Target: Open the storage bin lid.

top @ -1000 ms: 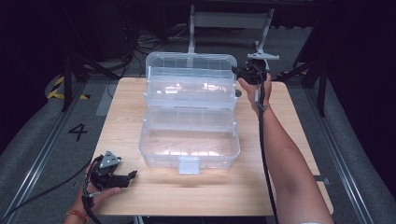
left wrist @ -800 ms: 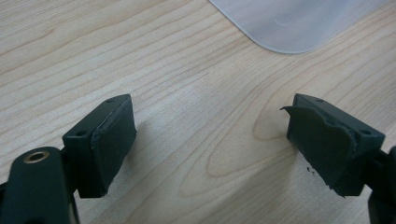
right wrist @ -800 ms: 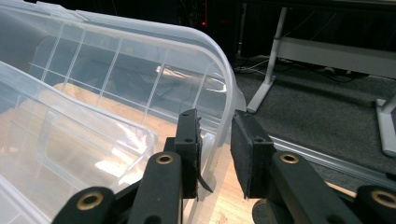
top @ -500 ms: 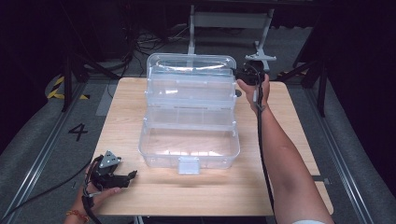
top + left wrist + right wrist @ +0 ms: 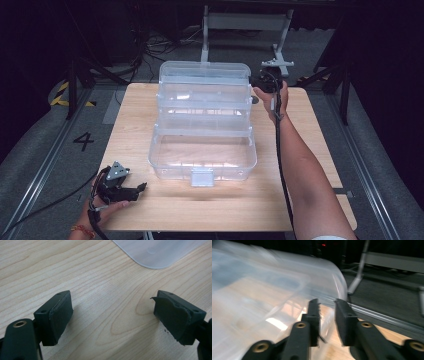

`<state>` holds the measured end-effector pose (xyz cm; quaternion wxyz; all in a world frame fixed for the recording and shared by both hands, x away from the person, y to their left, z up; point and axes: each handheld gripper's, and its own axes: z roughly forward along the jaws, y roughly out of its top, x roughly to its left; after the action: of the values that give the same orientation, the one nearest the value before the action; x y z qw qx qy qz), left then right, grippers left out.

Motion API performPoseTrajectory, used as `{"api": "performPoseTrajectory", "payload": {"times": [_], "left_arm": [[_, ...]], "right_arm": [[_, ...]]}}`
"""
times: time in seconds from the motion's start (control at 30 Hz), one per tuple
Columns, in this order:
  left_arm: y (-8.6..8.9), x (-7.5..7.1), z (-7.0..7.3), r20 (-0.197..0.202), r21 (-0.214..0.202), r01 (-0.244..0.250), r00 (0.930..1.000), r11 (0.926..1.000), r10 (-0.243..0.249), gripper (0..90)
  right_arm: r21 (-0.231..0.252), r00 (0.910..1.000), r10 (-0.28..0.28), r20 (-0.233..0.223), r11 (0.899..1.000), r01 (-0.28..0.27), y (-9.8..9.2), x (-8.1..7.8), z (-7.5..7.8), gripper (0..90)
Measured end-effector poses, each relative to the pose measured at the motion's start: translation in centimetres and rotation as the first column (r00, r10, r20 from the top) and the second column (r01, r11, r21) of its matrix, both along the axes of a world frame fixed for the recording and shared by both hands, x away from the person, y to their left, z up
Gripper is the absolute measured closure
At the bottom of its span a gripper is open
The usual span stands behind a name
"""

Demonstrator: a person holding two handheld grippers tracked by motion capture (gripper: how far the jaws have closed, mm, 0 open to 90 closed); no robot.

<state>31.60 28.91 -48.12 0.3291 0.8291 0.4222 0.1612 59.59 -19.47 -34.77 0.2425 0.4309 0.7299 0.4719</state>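
A clear plastic tiered box stands open in the middle of the wooden table, its lid raised at the back. My right gripper is at the lid's right end. In the right gripper view its jaws have just been closing and stand narrow, with the lid's clear rim between them. My left gripper rests on the table at the front left, open with nothing between its pads. A corner of the box lies beyond it.
A metal stand and cables are on the dark floor behind the table. Bare wood lies to the left, the right and in front of the box. A cable runs along the right forearm.
The right gripper has edged slightly left against the lid's end. The left gripper and the box have stayed where they were.
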Motion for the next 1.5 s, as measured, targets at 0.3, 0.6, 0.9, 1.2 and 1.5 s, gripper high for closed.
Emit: {"api": "performPoseTrajectory", "payload": {"times": [0.3, 0.6, 0.9, 1.2, 1.5], "left_arm": [[0.0, 0.0, 0.0, 0.002, -0.001, -0.006, 1.0000, 1.0000, 0.006, 15.9], [0.0, 0.0, 0.0, 0.002, 0.003, -0.006, 1.0000, 1.0000, 0.006, 16.0], [0.0, -0.1, 0.0, 0.003, 0.003, -0.008, 1.0000, 1.0000, 0.008, 16.0], [0.0, -0.1, 0.0, 0.004, 0.003, -0.009, 1.0000, 1.0000, 0.009, 16.0], [0.0, -0.1, 0.0, 0.003, 0.002, -0.010, 0.9999, 1.0000, 0.009, 16.0]], "right_arm": [[-0.027, 0.9998, 0.005, 0.019, 1.000, -0.004, 0.0, -0.4, 0.3, 75.1], [-0.063, 0.9994, 0.018, 0.029, 0.998, -0.016, 0.3, -0.9, 0.5, 74.9], [-0.112, 0.9987, 0.024, 0.045, 0.994, -0.019, 0.1, -1.6, 1.1, 73.9], [-0.167, 0.9973, 0.032, 0.066, 0.986, -0.020, -0.6, -3.0, 1.9, 72.8], [-0.211, 0.9952, 0.072, 0.067, 0.976, -0.057, -1.1, -4.9, 1.8, 68.7]]}}
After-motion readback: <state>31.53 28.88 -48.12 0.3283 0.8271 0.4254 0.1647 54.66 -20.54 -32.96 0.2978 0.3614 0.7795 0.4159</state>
